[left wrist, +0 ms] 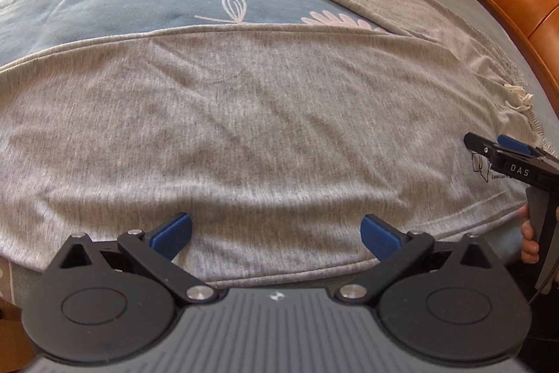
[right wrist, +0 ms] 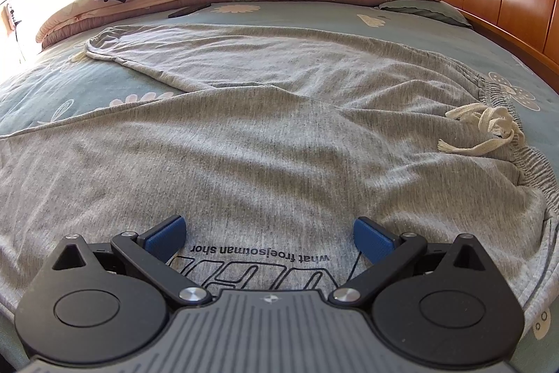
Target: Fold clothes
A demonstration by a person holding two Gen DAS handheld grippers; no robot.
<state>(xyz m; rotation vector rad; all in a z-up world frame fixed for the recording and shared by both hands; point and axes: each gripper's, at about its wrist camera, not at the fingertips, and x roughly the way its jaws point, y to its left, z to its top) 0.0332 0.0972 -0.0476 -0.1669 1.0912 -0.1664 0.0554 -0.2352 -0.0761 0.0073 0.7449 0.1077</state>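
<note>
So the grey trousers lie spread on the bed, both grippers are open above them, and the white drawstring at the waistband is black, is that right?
Not quite: the drawstring is white, not black, as the right wrist view shows. The rest holds: the grey trousers lie spread on the bed, with the left gripper and right gripper open above them.

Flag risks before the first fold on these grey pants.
1. The loose white drawstring lies knotted by the elastic waistband; it may snag or end up bunched inside the fold.
2. Both open grippers, left gripper and right gripper, hover over the middle of the grey knit pants, not at an edge, so a pinch may catch one layer only.
</note>
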